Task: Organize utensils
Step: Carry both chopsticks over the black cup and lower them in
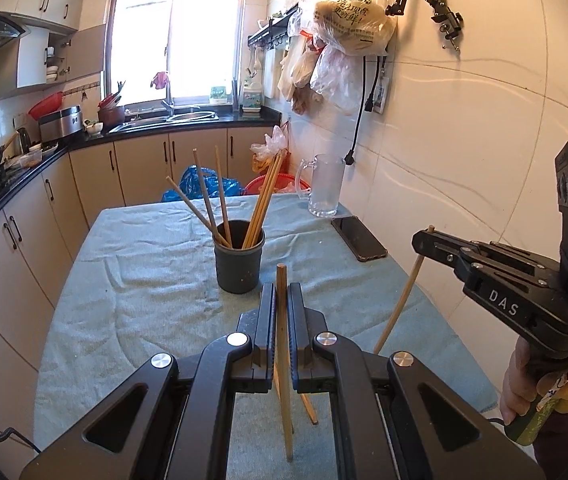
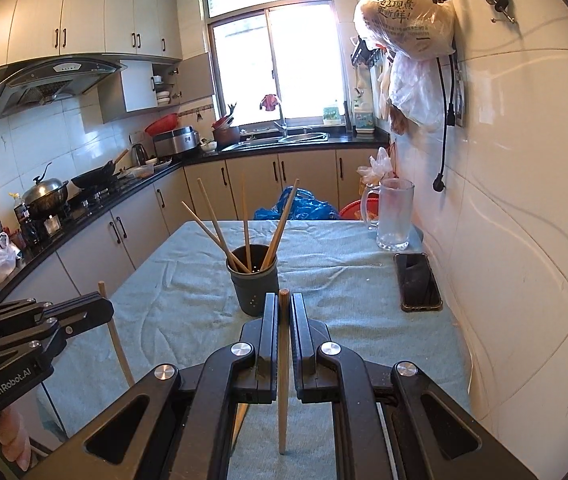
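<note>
A dark round holder (image 1: 239, 258) stands mid-table with several wooden chopsticks leaning in it; it also shows in the right wrist view (image 2: 254, 282). My left gripper (image 1: 281, 294) is shut on one upright chopstick (image 1: 282, 360), just short of the holder. Another chopstick (image 1: 308, 408) lies on the cloth under it. My right gripper (image 2: 282, 304) is shut on another upright chopstick (image 2: 283, 372), also just short of the holder. Each gripper shows in the other's view, the right one (image 1: 424, 240) and the left one (image 2: 101, 308), each holding its chopstick (image 1: 400, 300) (image 2: 117, 344).
The table is covered by a light blue towel (image 1: 143, 288). A black phone (image 1: 358, 238) and a glass mug (image 1: 326, 184) sit by the tiled right wall. Kitchen counters and cabinets run along the left and back. Plastic bags (image 1: 344, 20) hang on the wall.
</note>
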The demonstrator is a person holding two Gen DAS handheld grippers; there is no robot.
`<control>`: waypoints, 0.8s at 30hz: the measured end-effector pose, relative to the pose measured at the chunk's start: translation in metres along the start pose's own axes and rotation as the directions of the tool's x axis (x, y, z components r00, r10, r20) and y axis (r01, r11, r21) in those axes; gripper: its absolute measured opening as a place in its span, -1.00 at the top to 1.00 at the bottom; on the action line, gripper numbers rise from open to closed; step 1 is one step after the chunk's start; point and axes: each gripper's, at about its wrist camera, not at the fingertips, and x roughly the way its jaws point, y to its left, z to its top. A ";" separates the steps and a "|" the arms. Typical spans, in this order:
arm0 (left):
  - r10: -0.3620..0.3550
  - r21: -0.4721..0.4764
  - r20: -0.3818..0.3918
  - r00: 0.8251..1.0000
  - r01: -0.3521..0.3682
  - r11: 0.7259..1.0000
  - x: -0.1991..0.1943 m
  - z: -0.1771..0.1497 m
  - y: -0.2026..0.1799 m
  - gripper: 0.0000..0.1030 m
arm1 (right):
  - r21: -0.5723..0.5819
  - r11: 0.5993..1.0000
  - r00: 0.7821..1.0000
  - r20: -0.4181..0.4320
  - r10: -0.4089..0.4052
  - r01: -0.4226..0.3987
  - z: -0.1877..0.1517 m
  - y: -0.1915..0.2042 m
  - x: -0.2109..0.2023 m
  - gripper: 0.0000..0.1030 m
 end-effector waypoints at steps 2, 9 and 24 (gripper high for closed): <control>-0.002 0.000 0.005 1.000 0.002 1.000 -0.001 0.004 0.001 0.90 | -0.001 1.000 1.000 0.001 0.000 0.000 0.001 0.000 0.000 0.88; 0.001 -0.006 0.017 1.000 -0.001 1.000 0.000 0.021 0.011 0.90 | -0.006 1.000 1.000 0.003 0.001 -0.001 0.008 0.001 0.002 0.88; 0.014 0.010 0.055 0.998 -0.015 1.000 0.002 0.059 0.027 0.90 | -0.010 1.000 1.000 0.010 0.003 -0.003 0.038 0.002 0.017 0.88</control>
